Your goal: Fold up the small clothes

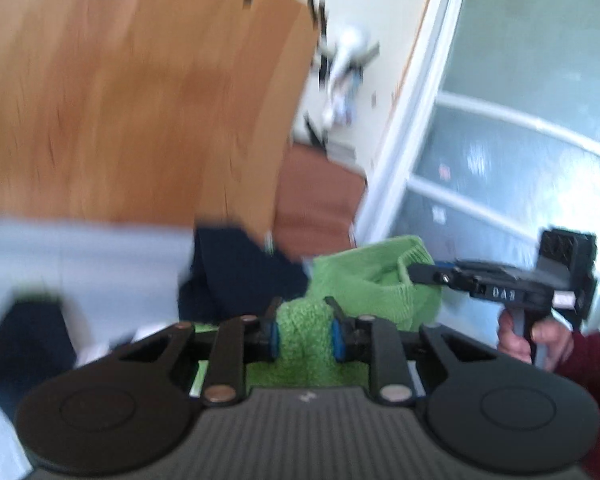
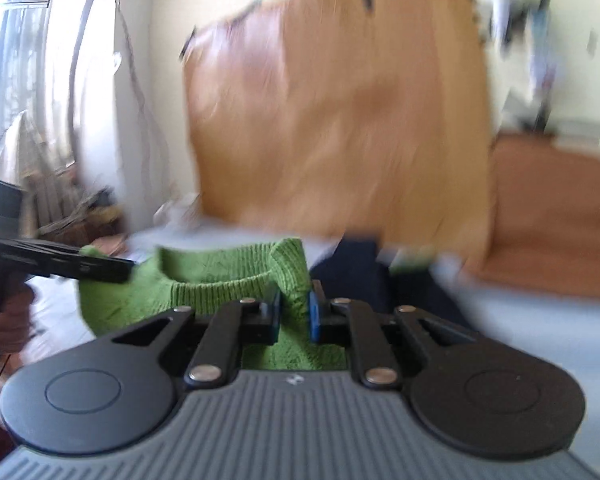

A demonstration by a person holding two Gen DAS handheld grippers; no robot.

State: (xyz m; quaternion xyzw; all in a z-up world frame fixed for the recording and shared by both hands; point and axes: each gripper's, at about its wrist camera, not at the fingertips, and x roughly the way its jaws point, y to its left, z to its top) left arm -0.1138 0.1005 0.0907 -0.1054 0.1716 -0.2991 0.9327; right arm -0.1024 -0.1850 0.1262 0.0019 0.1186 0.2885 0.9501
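Note:
A green knit garment (image 1: pixel 364 276) (image 2: pixel 220 284) hangs stretched between both grippers above a pale sheet. My left gripper (image 1: pixel 305 334) is shut on one bunched end, its blue pads pressing the knit from both sides. My right gripper (image 2: pixel 295 314) is shut on the other end, with a fold of ribbed edge pinched between its pads. In the left wrist view the right gripper (image 1: pixel 416 271) reaches in from the right and bites the garment's rim. The right wrist view shows the left gripper (image 2: pixel 126 269) coming in from the left onto the cloth. Both views are blurred.
A dark navy garment (image 1: pixel 236 272) (image 2: pixel 352 264) lies on the pale sheet (image 1: pixel 80 264) (image 2: pixel 540 320) behind the green one. A wooden board (image 1: pixel 140 100) (image 2: pixel 340 100) stands behind. Glass door (image 1: pixel 520 120) on the right, curtained window (image 2: pixel 20 60) on the left. A hand (image 1: pixel 532 336) holds the right gripper's handle.

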